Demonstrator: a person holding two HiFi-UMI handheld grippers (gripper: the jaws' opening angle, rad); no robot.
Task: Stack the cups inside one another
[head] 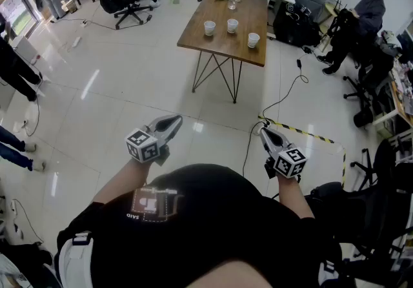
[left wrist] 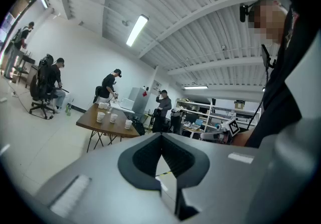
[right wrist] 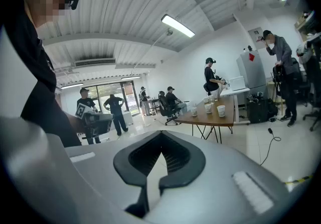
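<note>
Three white cups stand upright, mouths up, unstacked and apart in a loose row on the wooden table (head: 219, 43): left cup (head: 210, 28), middle cup (head: 232, 25), right cup (head: 253, 39) nearest its front edge

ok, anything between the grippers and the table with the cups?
Head view: mostly bare floor before the table; a cable and striped tape cross it ahead of the right gripper.

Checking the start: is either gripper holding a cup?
No, the left gripper and right gripper are shut on nothing, far from the cups.
</note>
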